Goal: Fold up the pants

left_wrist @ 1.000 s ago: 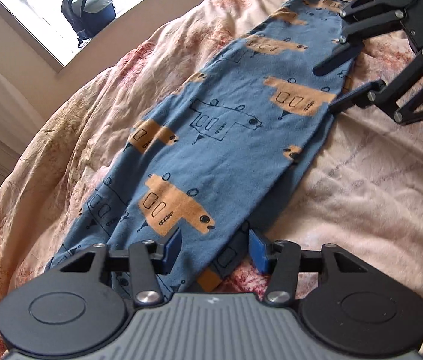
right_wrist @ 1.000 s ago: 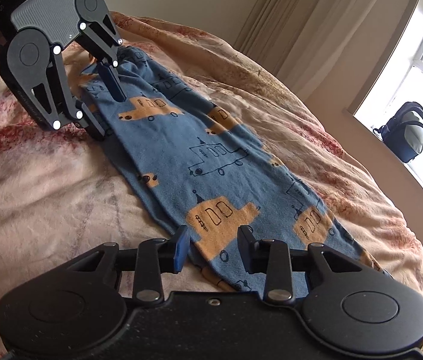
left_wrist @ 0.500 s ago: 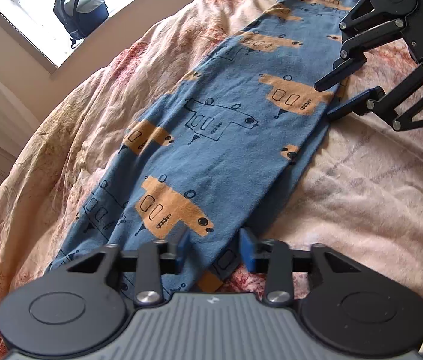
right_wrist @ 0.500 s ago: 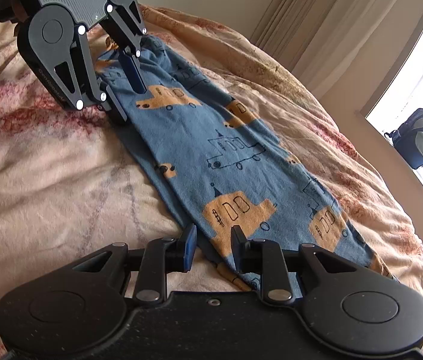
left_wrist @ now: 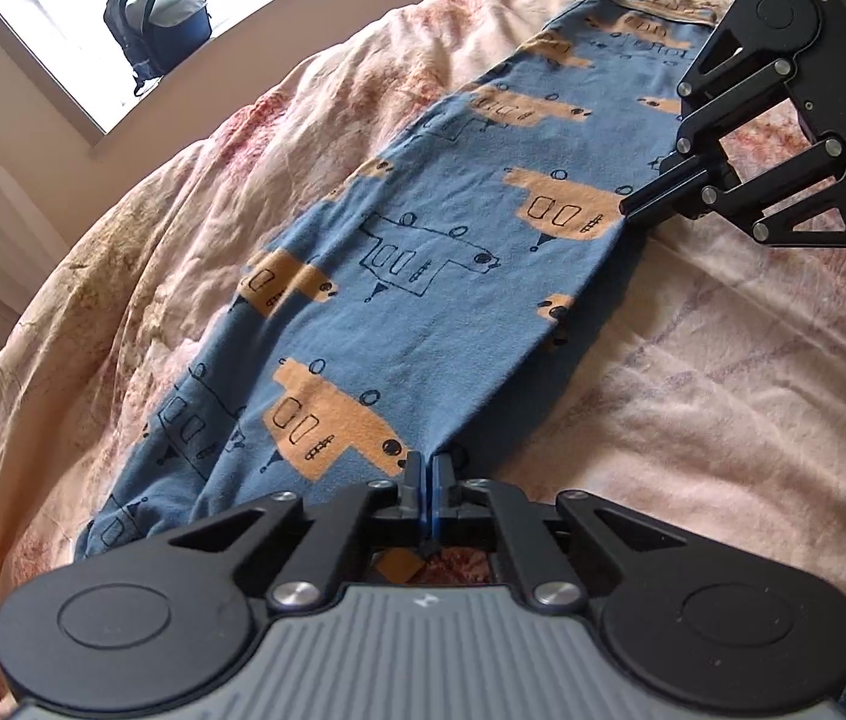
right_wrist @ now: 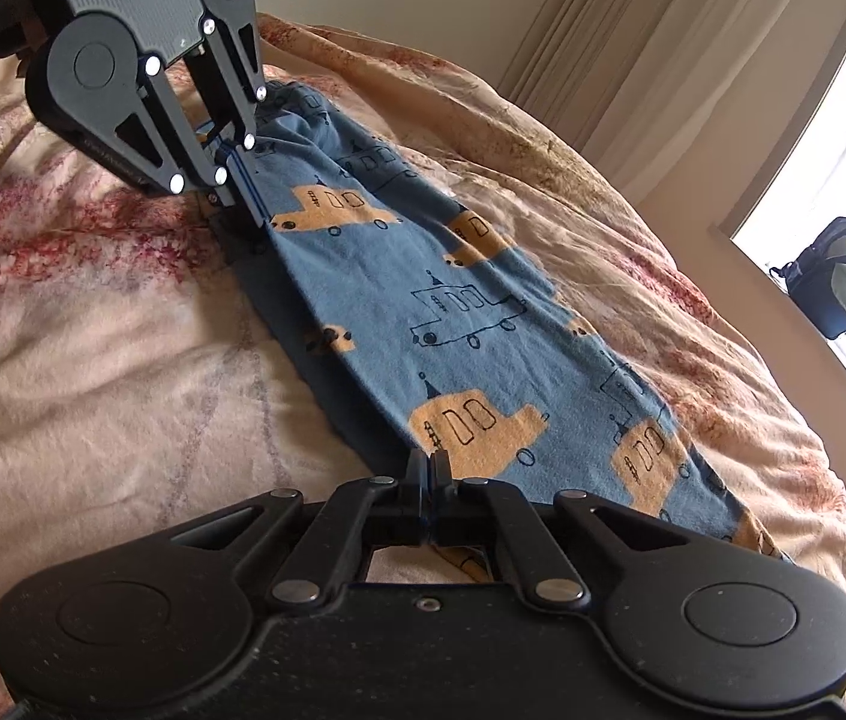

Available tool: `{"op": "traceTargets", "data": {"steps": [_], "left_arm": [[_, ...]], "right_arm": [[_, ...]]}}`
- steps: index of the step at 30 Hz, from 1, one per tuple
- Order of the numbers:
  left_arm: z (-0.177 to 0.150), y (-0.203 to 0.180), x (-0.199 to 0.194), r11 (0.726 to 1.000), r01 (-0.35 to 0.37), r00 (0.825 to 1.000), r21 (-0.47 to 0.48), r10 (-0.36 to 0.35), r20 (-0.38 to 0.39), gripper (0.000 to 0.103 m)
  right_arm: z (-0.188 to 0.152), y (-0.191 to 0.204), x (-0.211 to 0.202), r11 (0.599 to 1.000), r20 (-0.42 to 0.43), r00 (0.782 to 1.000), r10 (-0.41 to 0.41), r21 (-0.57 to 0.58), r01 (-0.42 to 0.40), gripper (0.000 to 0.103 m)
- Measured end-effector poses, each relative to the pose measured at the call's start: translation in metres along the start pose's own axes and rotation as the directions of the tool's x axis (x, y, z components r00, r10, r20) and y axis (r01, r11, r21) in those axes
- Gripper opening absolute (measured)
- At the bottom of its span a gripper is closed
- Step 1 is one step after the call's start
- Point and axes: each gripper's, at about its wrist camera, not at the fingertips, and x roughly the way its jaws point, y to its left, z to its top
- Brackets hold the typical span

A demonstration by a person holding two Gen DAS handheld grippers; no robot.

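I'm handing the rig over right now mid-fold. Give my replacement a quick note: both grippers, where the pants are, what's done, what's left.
Left gripper: jaws just closed, pinching the near long edge of the pants.
Right gripper: jaws just closed on the same edge, further along.
Pants: blue, printed, lying lengthwise and flat on the bedspread, legs apparently already stacked.
Done: both grasps look set.
Left: lift, carry the fabric over for the fold, release, smooth.

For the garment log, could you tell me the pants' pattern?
Blue pants printed with orange and outlined vehicles, clearest in the left wrist view.
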Motion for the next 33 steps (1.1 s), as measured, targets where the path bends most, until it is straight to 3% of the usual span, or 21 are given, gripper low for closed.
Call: {"op": "traceTargets", "data": {"steps": [4,9,11,12,13,14,15,16,17,18,20,21,23,26,28,30,33], "left_arm": [[-0.002,-0.003,0.003,1.0,0.004,1.0,0.002,-0.004,-0.009,0.0],[-0.011,-0.015,0.014,0.998,0.059,0.997,0.0,-0.059,-0.051,0.0],[-0.014,-0.02,0.01,0.999,0.041,0.999,0.013,-0.041,-0.031,0.0],[-0.013,-0.017,0.007,0.999,0.04,0.999,-0.018,-0.04,-0.03,0.005],[-0.012,-0.013,0.002,0.996,0.053,0.998,-0.071,-0.055,-0.021,0.013],[-0.011,-0.008,-0.003,0.99,0.071,0.997,-0.125,-0.072,-0.002,0.044],[-0.009,-0.002,-0.008,0.98,0.088,0.996,-0.179,-0.084,0.028,0.075],[-0.007,0.002,-0.013,0.969,0.097,0.994,-0.226,-0.085,0.064,0.087],[-0.003,0.006,-0.016,0.96,0.101,0.993,-0.262,-0.079,0.094,0.1],[0.004,0.01,-0.016,0.952,0.109,0.991,-0.286,-0.079,0.112,0.1],[0.025,0.018,-0.007,0.942,0.113,0.99,-0.315,-0.081,0.112,0.103],[0.037,0.022,0.0,0.938,0.1,0.992,-0.333,-0.067,0.108,0.103],[0.067,0.026,0.017,0.928,0.082,0.994,-0.364,-0.052,0.092,0.103],[0.122,0.027,0.046,0.918,0.112,0.992,-0.379,-0.081,0.098,0.103],[0.165,0.026,0.069,0.912,0.156,0.986,-0.379,-0.124,0.109,0.103],[0.207,0.022,0.09,0.904,0.211,0.976,-0.373,-0.173,0.133,0.103],[0.266,0.007,0.118,0.892,0.307,0.949,-0.333,-0.258,0.183,0.103]], "right_arm": [[-0.002,0.0,0.002,1.0,-0.021,1.0,0.021,-0.008,-0.021,0.0],[-0.006,0.006,0.007,0.998,-0.066,0.996,0.052,-0.038,-0.055,0.0],[-0.006,0.005,0.006,0.999,-0.065,0.997,0.043,-0.031,-0.045,0.0],[-0.006,0.001,0.003,0.999,-0.061,0.998,0.029,-0.015,-0.03,0.0],[-0.005,-0.004,-0.001,1.0,-0.057,0.998,0.012,0.008,-0.011,0.012],[-0.004,-0.012,-0.008,0.999,-0.054,0.998,-0.01,0.036,0.012,0.02],[-0.005,-0.022,-0.015,0.997,-0.058,0.998,-0.033,0.07,0.037,0.042],[-0.007,-0.034,-0.023,0.991,-0.064,0.996,-0.068,0.114,0.075,0.064],[-0.01,-0.049,-0.032,0.978,-0.071,0.991,-0.113,0.168,0.124,0.071],[-0.016,-0.066,-0.041,0.957,-0.085,0.984,-0.158,0.231,0.174,0.078],[-0.033,-0.105,-0.055,0.878,-0.152,0.958,-0.243,0.384,0.284,0.087],[-0.045,-0.127,-0.063,0.812,-0.191,0.941,-0.281,0.475,0.339,0.094],[-0.078,-0.166,-0.08,0.647,-0.235,0.923,-0.305,0.66,0.382,0.095],[-0.141,-0.207,-0.101,0.359,-0.217,0.944,-0.248,0.885,0.298,0.095],[-0.178,-0.222,-0.107,0.206,-0.155,0.968,-0.199,0.959,0.196,0.088],[-0.203,-0.229,-0.107,0.145,-0.121,0.978,-0.167,0.979,0.146,0.086],[-0.226,-0.232,-0.102,0.12,-0.12,0.981,-0.154,0.983,0.139,0.081]]}}
